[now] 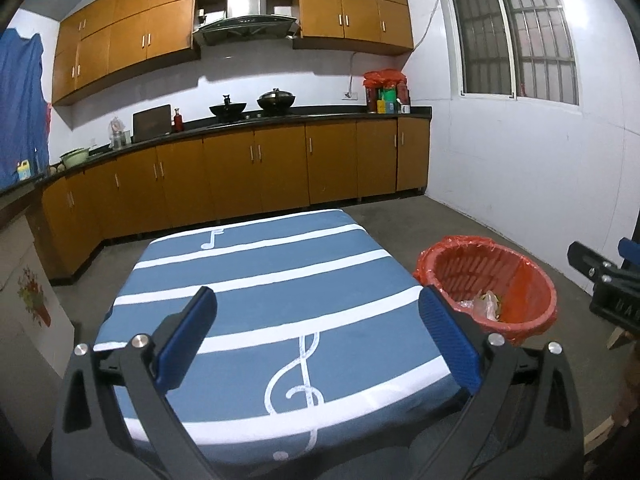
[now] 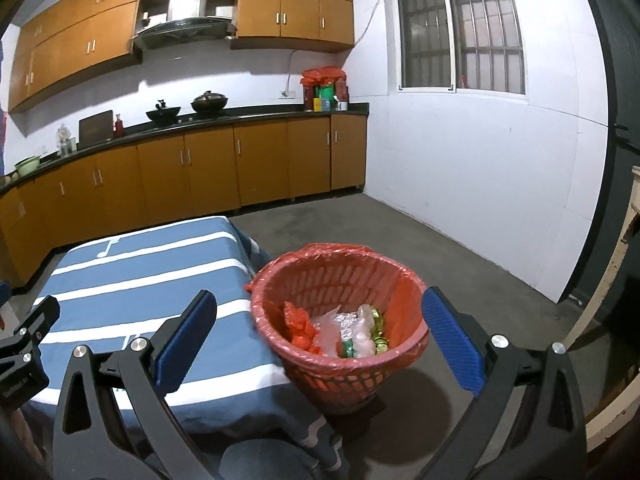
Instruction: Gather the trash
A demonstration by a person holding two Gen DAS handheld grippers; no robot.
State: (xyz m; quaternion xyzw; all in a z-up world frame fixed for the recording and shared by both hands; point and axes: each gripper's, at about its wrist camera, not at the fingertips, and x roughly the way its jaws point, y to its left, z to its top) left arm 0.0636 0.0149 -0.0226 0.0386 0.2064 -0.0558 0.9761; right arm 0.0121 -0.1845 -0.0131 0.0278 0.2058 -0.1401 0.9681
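A red plastic trash basket [image 2: 340, 344] with a red liner stands on the floor right of the table; it also shows in the left wrist view [image 1: 488, 284]. Inside lie crumpled trash pieces [image 2: 344, 330]: clear plastic, red scraps and green wrappers. My right gripper [image 2: 320, 316] is open and empty, held just above and in front of the basket. My left gripper [image 1: 318, 312] is open and empty over the table's blue striped cloth [image 1: 260, 280]. The right gripper's side shows at the right edge of the left wrist view [image 1: 608, 284].
The table cloth [image 2: 132, 272] carries white stripes and music notes. Brown kitchen cabinets [image 1: 248, 172] with a dark counter run along the back wall. A white wall with a barred window [image 2: 460, 32] is at right. Concrete floor [image 2: 360, 220] lies beyond the basket.
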